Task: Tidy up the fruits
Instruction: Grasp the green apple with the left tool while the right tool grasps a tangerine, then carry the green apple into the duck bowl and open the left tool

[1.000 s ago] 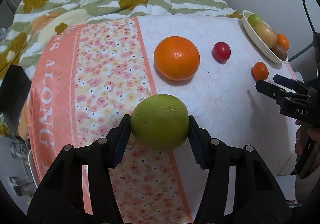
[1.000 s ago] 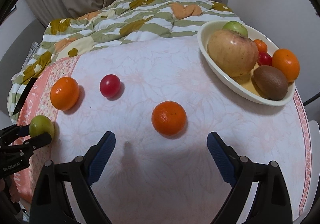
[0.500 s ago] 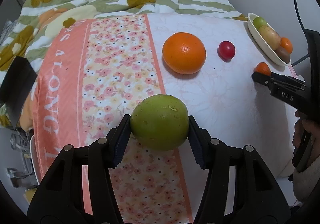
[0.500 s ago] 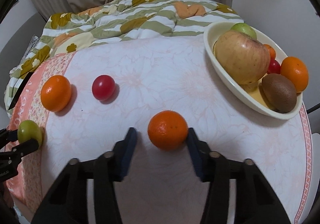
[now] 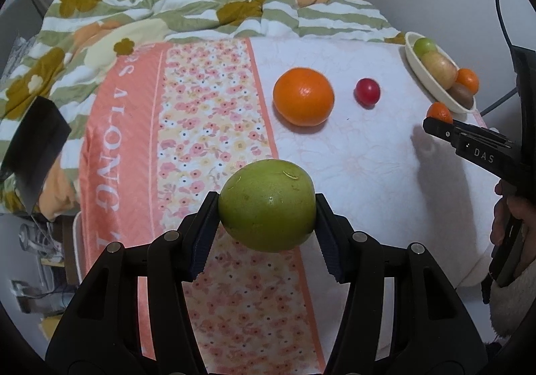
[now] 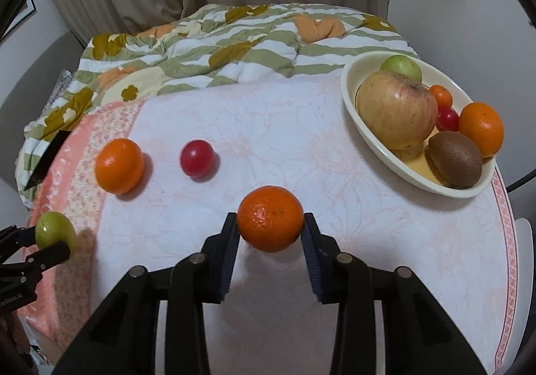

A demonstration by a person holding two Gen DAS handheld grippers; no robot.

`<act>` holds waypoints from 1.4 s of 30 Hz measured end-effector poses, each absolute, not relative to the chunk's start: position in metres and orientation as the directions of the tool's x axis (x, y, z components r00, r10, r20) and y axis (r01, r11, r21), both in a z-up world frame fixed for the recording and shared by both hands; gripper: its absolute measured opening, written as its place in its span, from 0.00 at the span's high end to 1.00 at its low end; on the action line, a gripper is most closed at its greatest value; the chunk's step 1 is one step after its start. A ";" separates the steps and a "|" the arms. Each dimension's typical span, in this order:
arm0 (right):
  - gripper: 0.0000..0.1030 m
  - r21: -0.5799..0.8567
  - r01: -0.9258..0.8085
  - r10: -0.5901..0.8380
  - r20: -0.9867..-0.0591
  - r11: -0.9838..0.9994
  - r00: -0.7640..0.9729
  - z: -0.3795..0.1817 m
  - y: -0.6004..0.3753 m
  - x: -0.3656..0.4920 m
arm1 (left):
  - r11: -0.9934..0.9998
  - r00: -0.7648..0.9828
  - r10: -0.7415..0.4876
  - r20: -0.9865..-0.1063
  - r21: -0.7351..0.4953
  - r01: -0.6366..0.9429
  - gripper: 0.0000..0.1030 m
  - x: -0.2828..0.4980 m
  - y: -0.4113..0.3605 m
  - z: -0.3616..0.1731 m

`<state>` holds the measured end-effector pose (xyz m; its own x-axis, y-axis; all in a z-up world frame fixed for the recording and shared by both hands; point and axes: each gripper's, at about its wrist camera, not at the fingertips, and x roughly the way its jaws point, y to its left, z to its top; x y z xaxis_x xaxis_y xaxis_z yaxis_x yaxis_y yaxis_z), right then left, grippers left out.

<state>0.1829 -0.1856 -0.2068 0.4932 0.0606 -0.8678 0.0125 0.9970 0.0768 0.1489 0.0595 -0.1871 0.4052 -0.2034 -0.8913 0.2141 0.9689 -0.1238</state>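
Note:
My left gripper point(image 5: 266, 207) is shut on a green round fruit point(image 5: 268, 204), held a little above the flowered cloth; the same fruit point(image 6: 53, 232) shows at the far left of the right wrist view. My right gripper point(image 6: 270, 226) is shut on a small orange point(image 6: 270, 217), both pads pressing its sides, low over the white cloth. A bigger orange point(image 5: 303, 96) and a red fruit point(image 5: 367, 91) lie loose on the table between the two grippers. The cream bowl point(image 6: 355, 114) at the right holds an apple point(image 6: 397, 108), a kiwi point(image 6: 455, 157), an orange and several small fruits.
A green-striped quilt point(image 6: 234, 50) lies bunched behind the table. A black flat object point(image 5: 33, 147) sticks up at the left edge. A cable point(image 5: 502, 6) and a wall stand close behind the bowl. A person's hand point(image 5: 509, 224) grips the right tool.
My right gripper closed from wide open onto the small orange. My left gripper rose slightly with the green fruit still in it.

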 end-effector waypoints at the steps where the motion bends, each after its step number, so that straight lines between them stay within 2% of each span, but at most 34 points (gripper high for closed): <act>1: 0.67 0.079 0.014 0.062 -0.865 0.997 0.498 -0.203 -0.185 0.181 | 0.969 0.408 -0.205 -0.890 -0.124 0.216 0.37 0.148 0.060 -0.184; 12: 0.67 0.094 0.031 0.061 -0.828 0.995 0.557 -0.142 -0.188 0.149 | 0.954 0.468 -0.242 -0.850 -0.121 0.274 0.37 0.149 0.045 -0.132; 20: 0.67 0.127 0.051 0.073 -0.804 0.991 0.590 -0.111 -0.215 0.141 | 0.938 0.508 -0.285 -0.813 -0.125 0.325 0.37 0.160 0.008 -0.100; 32: 0.67 0.118 -0.014 0.102 -0.787 0.993 0.608 -0.087 -0.309 0.168 | 0.944 0.537 -0.294 -0.791 -0.150 0.295 0.37 0.201 -0.100 -0.078; 42: 0.67 0.107 -0.070 0.127 -0.791 0.992 0.598 -0.093 -0.389 0.212 | 0.950 0.531 -0.285 -0.798 -0.159 0.269 0.37 0.256 -0.184 -0.088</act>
